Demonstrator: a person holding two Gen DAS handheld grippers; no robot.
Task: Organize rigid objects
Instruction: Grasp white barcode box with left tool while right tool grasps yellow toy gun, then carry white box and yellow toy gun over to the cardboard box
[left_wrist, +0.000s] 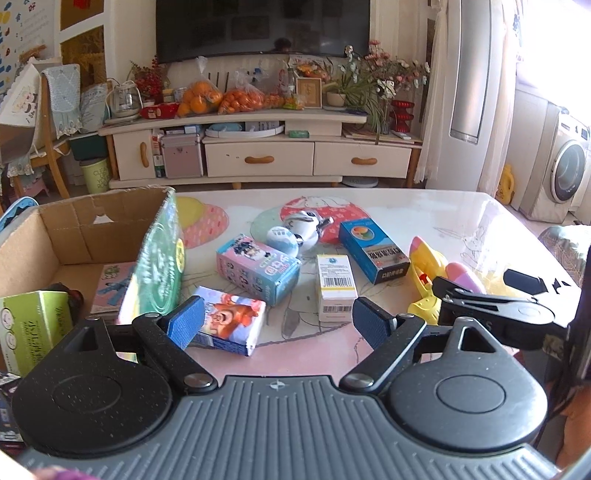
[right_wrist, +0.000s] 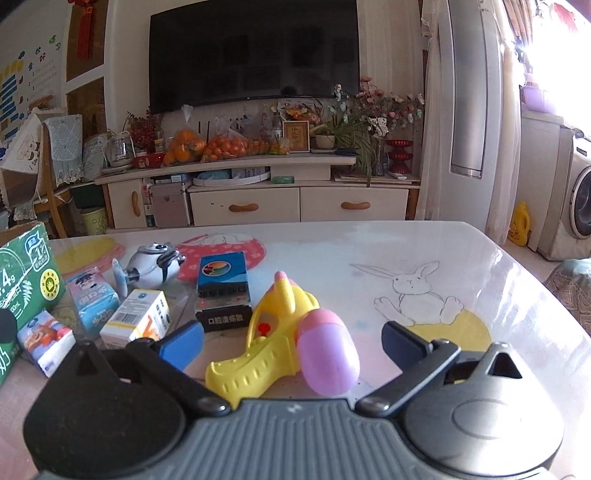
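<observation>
The left gripper (left_wrist: 277, 323) is hovering low over the table (left_wrist: 424, 210) with its blue-padded fingers spread wide and gripping nothing; a small box with a red cartoon figure (left_wrist: 229, 319) is lying just beside its left fingertip, and a white box with a barcode (left_wrist: 335, 286) is lying near its right one. The right gripper (right_wrist: 291, 341) is likewise standing wide open and holding nothing, with a yellow toy water gun (right_wrist: 280, 332) carrying a pink-purple tank lying flat on the table between its fingers; whether either pad is touching the toy cannot be told. Further back on the table, a pink and blue carton (left_wrist: 258, 267), a dark blue box (left_wrist: 373, 249) and a white and silver round toy (left_wrist: 306, 227) are sitting close together. A cardboard box (left_wrist: 55, 236) is standing at the table's left edge, with a tall green carton (left_wrist: 159, 266) leaning against its right wall and a flat packet lying inside. A television (right_wrist: 255, 55) and a cabinet (right_wrist: 258, 199) with bagged oranges are filling the background.
</observation>
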